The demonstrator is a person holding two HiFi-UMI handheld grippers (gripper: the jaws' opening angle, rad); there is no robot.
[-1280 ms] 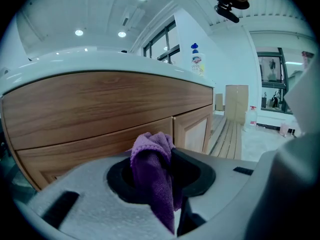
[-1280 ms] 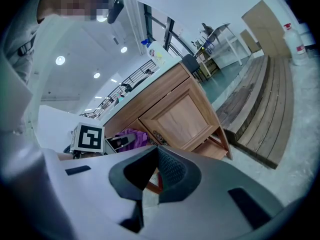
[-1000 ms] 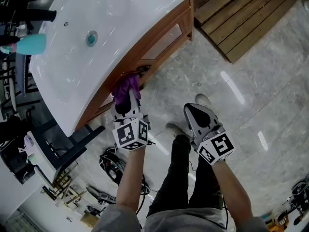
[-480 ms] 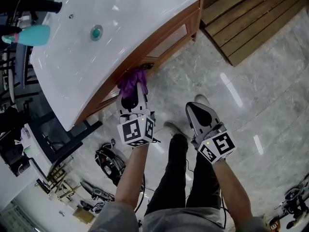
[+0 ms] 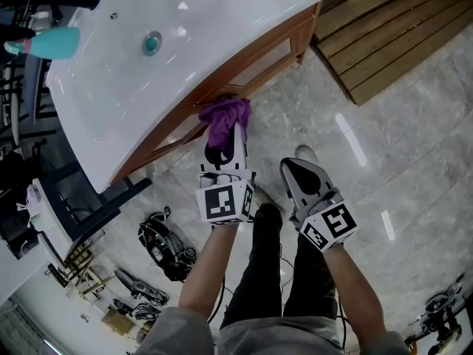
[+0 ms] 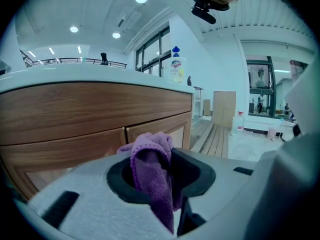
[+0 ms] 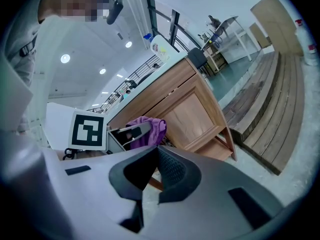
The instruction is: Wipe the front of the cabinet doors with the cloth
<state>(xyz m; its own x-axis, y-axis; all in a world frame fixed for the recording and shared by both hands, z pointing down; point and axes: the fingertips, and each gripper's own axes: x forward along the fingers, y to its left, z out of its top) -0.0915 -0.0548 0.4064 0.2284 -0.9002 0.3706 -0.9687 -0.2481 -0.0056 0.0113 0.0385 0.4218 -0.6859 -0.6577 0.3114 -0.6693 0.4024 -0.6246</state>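
Head view: my left hand-held gripper [image 5: 225,143] points at the wooden cabinet doors [image 5: 272,55] under the white counter [image 5: 214,13]. My right hand-held gripper [image 5: 298,170] hangs beside it over the grey floor [image 5: 399,146], apart from the doors.
Left hand-held gripper: its jaws are clamped on the purple cloth [image 5: 226,115], which bunches over the tips and hangs down between them.
Cloth: it is up at the front of the cabinet doors, near the seam between two panels. The cloth itself covers the spot where it would meet the wood, so I cannot tell whether it presses or only comes close.
Right hand-held gripper: its jaws are together, with nothing between them.
Cabinet doors: from above, the counter's rim overhangs most of them, so only a strip of panel shows.
Counter: there is a sink basin with a teal drain [image 5: 151,43], and a teal bottle [image 5: 46,43] sits at the left edge, partly cut off.
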